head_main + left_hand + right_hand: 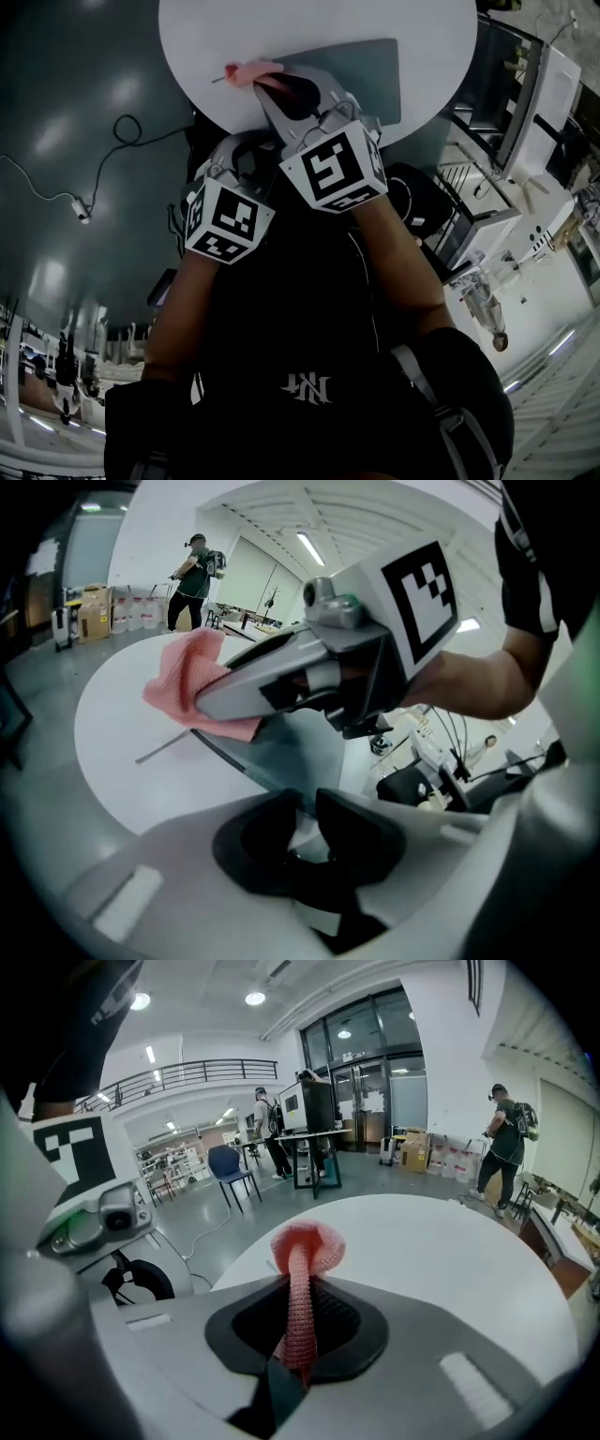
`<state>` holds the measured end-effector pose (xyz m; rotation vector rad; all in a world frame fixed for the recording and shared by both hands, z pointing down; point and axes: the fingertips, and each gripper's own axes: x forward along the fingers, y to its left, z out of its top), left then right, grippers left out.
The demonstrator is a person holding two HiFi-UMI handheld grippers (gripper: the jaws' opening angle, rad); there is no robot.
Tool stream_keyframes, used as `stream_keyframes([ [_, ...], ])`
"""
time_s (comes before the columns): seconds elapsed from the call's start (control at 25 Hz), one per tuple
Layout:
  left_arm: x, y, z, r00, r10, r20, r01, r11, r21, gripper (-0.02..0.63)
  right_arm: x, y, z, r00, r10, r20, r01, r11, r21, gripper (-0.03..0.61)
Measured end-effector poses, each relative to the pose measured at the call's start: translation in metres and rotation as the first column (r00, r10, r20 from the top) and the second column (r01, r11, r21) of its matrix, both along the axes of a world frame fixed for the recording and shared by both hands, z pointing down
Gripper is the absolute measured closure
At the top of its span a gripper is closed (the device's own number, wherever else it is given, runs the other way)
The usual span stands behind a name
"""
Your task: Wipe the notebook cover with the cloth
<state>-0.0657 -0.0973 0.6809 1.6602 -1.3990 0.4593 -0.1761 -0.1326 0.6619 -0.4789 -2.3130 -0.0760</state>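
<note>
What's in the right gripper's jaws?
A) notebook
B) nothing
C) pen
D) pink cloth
D: the right gripper view shows the right gripper with its jaws closed on a strip of the pink cloth, which bunches out past the tips over the white table.

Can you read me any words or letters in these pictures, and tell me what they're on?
"NY" (my best reading; interlocked white letters, seen upside down): black shirt.
No words, only black-and-white squares: marker cubes.
Too small to read: cardboard boxes.
</note>
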Motion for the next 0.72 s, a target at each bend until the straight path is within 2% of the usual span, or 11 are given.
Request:
stream_keyframes([
  [0.36, -0.003, -0.001, 0.003, 1.000, 0.005, -0.001, -0.005, 1.000, -0.026, 0.541, -0.001, -0.005, 0.010, 0.999, -0.027, -0.024, 0.029, 0.996, 0.089, 0.546],
  [0.72, -0.001, -0.012, 0.005, 1.000, 0.017, 0.019, -0.017, 1.000, -0.023, 0.541, 0.019, -0.059, 0.015, 0.999, 0.038, -0.025, -0.035, 0.991, 0.126, 0.546],
])
